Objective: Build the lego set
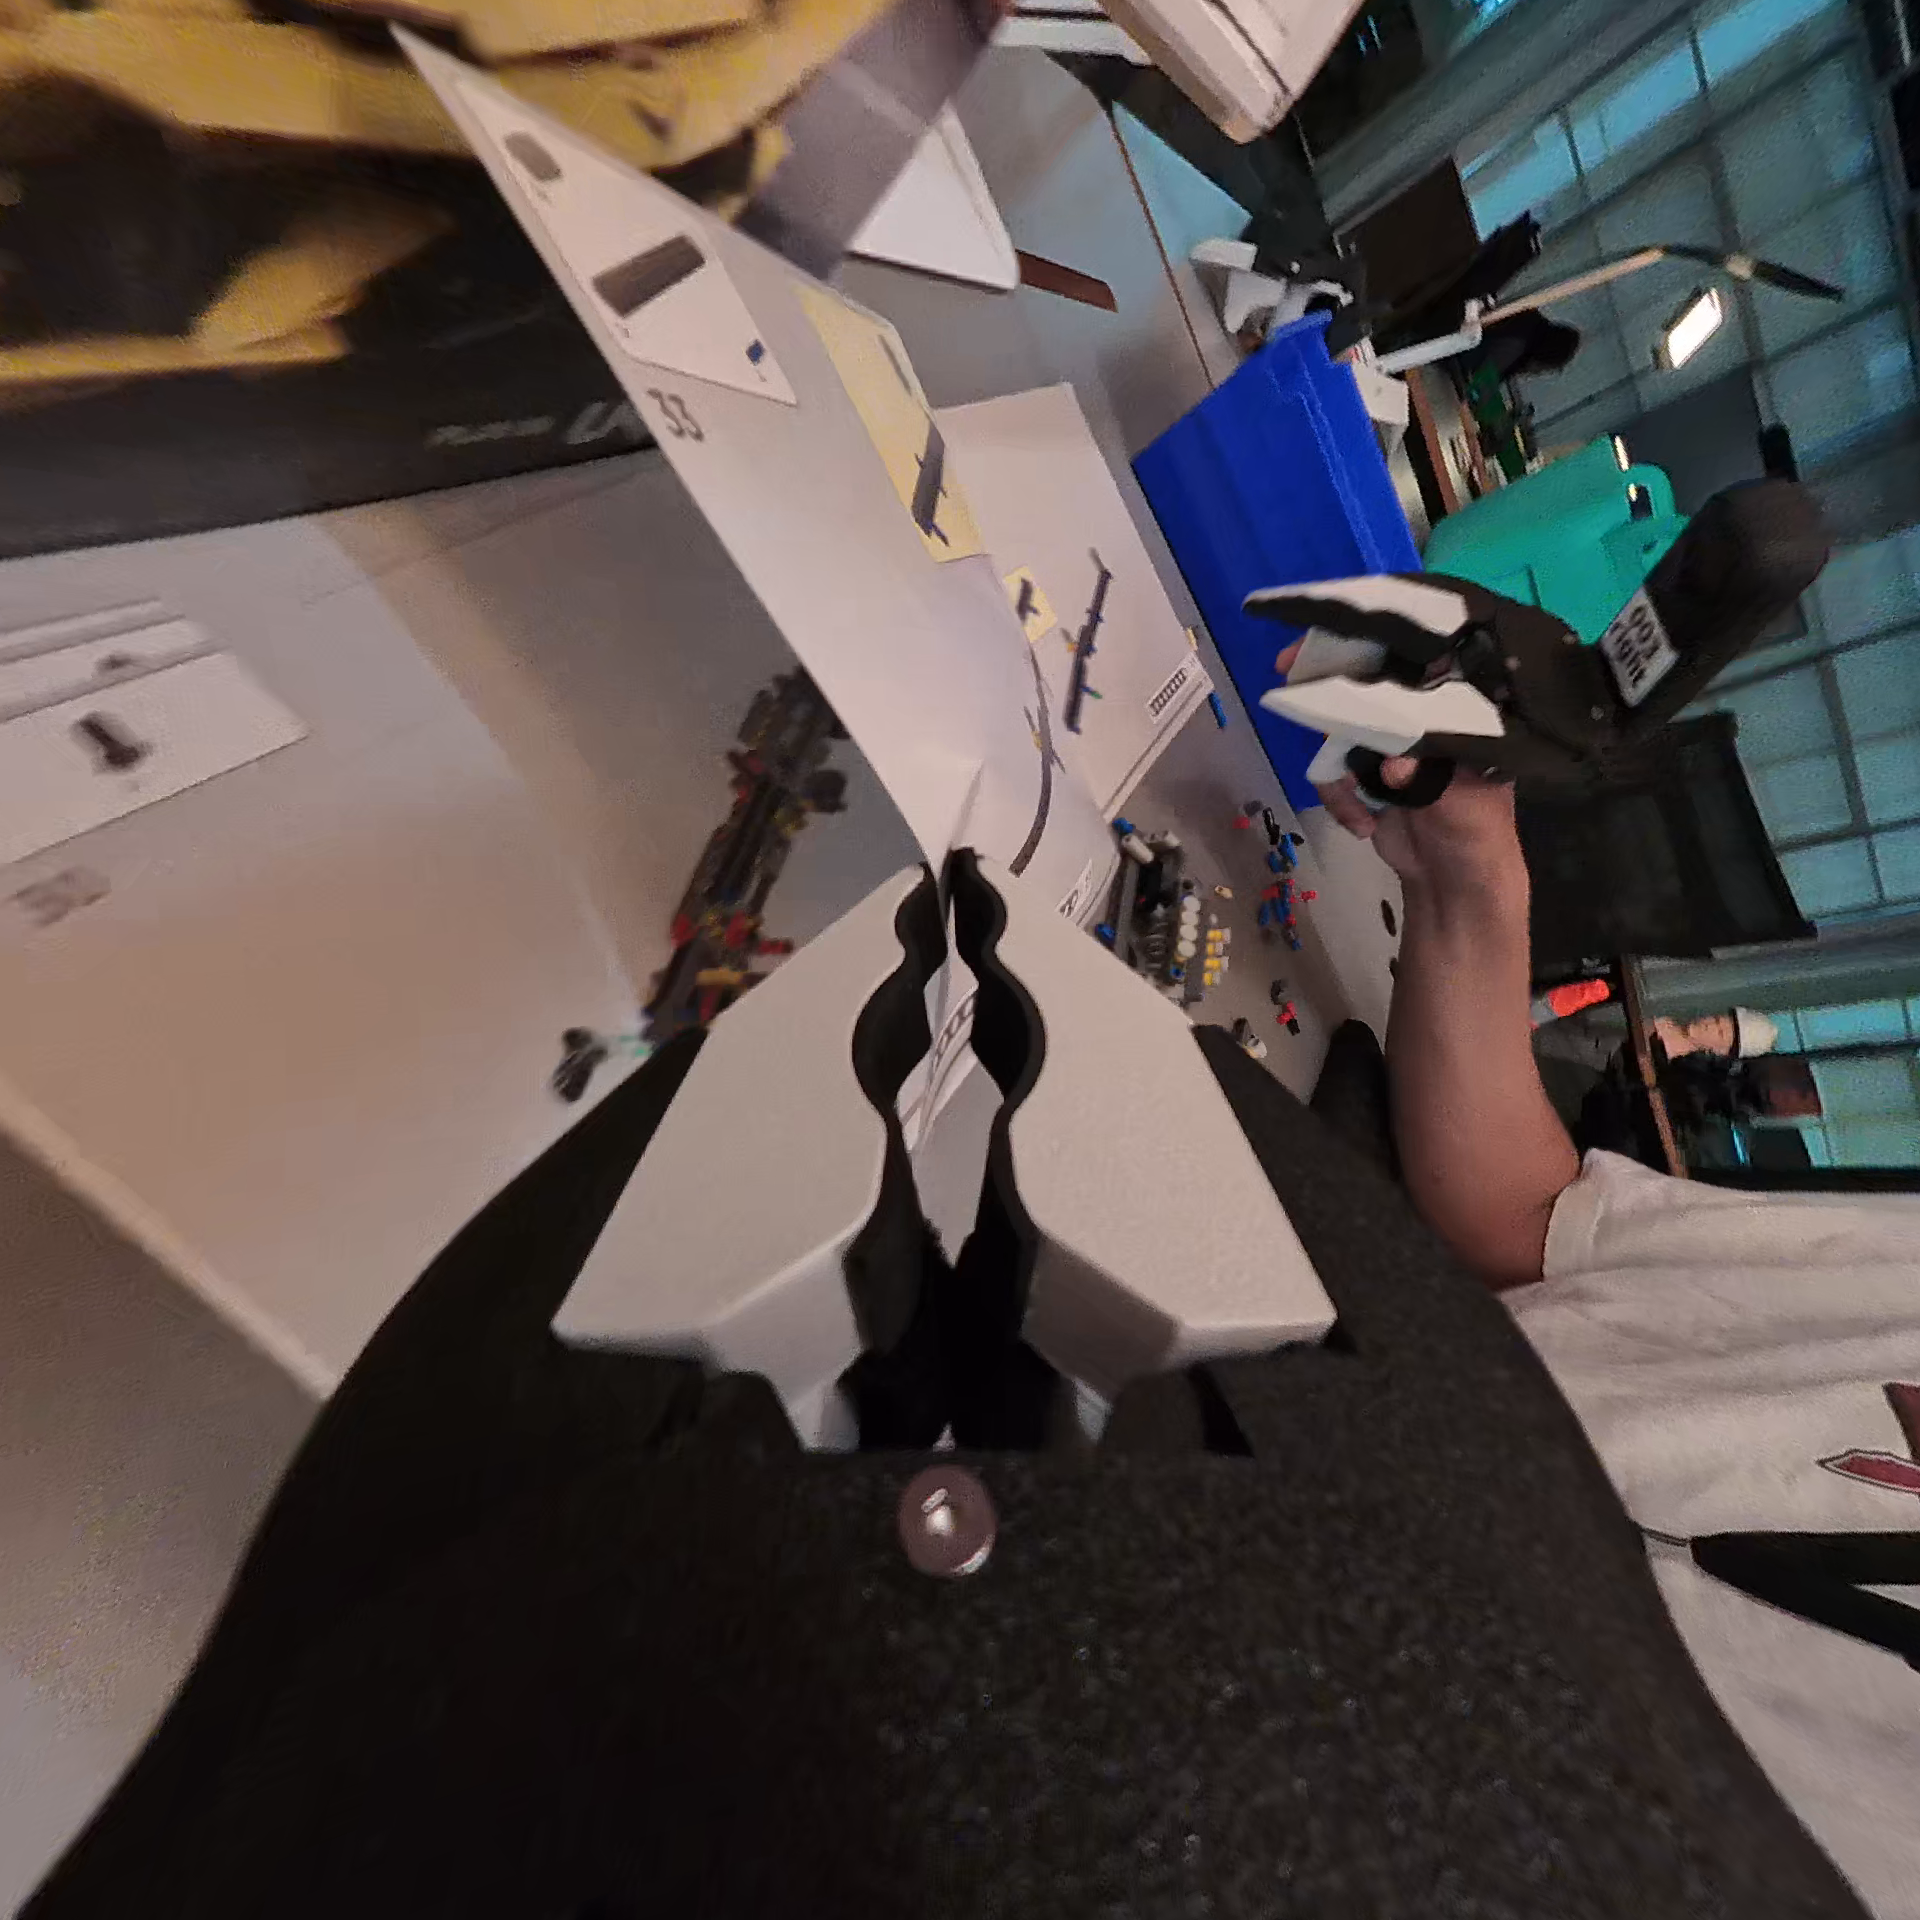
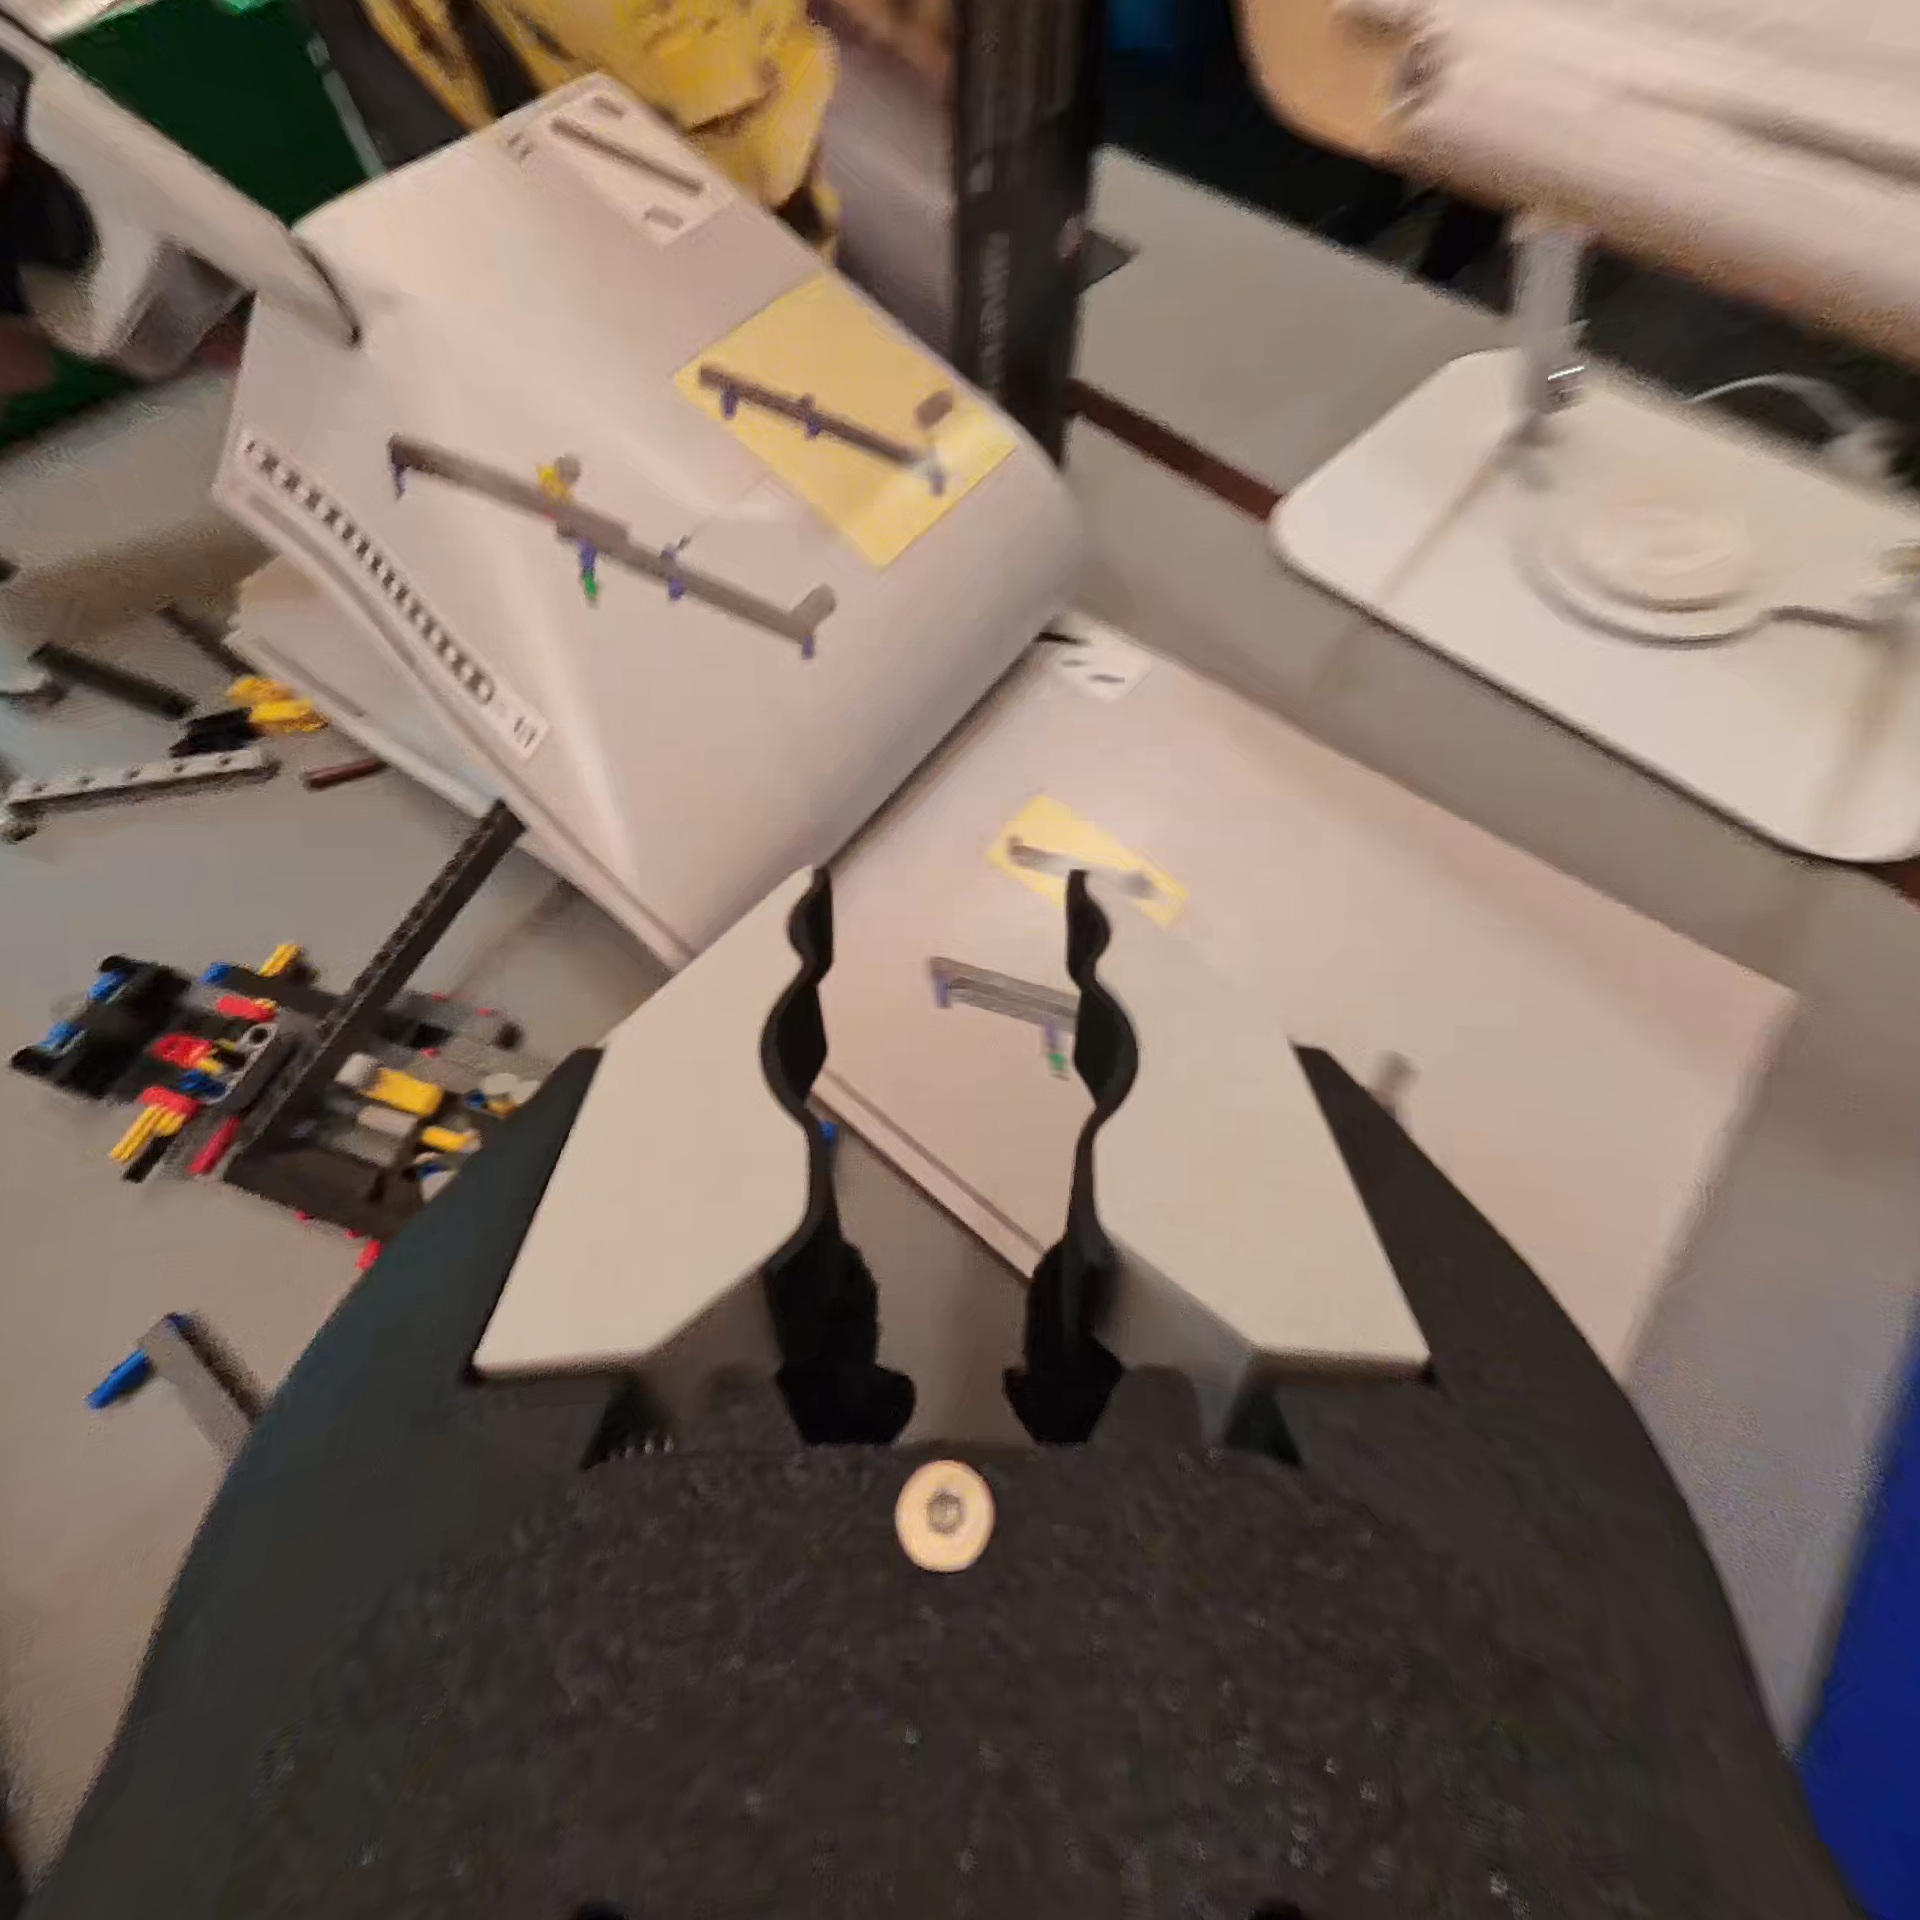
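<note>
**Lifted page at risk of tearing or sweeping parts**

The left gripper (image 1: pixel 948 868) pinches a page (image 1: pixel 831 540) of the instruction booklet (image 2: pixel 1351 1039), lifted above the table (image 1: pixel 416 644). The right gripper (image 2: pixel 948 883) hangs spread and empty over the booklet. The lego build (image 1: pixel 748 873) lies beside the booklet, under the page. A hard pull could rip the page; dropping it could scatter the loose pieces (image 2: pixel 260 1081).

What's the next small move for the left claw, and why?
Probably carry the page on over and lay it flat. The left claw is shut on the edge of the instruction booklet page, which stands lifted mid-turn, curled above the open booklet. The right claw is open and holds nothing, so it could press the page down afterwards.
</note>
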Demonstrator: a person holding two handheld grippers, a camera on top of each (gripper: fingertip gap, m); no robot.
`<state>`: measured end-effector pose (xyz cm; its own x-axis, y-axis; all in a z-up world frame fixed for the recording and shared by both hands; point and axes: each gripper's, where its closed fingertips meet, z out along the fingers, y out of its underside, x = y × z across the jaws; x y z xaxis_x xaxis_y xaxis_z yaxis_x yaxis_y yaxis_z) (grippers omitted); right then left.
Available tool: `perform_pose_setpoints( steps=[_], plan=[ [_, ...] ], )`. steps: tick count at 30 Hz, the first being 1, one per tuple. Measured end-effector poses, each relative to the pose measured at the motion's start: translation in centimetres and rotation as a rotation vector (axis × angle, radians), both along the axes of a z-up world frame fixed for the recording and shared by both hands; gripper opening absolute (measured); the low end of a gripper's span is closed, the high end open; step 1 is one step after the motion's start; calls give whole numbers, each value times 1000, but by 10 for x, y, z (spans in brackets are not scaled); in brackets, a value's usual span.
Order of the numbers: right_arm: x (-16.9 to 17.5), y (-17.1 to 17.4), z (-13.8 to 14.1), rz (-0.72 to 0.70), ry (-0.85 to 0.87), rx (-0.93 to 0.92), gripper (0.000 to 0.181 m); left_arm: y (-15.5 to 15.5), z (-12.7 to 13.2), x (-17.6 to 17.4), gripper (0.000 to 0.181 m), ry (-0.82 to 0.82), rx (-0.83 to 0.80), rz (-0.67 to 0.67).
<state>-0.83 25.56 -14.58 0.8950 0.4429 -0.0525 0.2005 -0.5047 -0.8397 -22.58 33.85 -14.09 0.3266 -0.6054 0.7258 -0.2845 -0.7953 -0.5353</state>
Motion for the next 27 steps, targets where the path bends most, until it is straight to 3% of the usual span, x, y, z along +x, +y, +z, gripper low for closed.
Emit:
perform_pose_setpoints(
  steps=[4, 8, 13, 17, 23, 27],
  plan=[
    [-49, 5, -30, 166, 78, -137, 29, 8, -12, -30, 0, 32, 9, 59],
    [-92, -8, -29, 331, 162, -234, 17, 13, -17, -40, 0, 24, 15, 102],
    [-137, -46, -40, 558, 42, -326, 32, 23, -22, -47, 0, 25, 37, 143],
    [-145, -62, -65, 616, -131, -360, 38, 27, -14, -46, 0, -23, 49, 143],
    [-151, -85, -73, 668, -160, -470, 36, 17, -6, -36, 0, -46, 75, 79],
    [-149, -92, -73, 695, -202, -460, 38, 30, -8, -44, 0, -18, 93, 139]
  ],
)
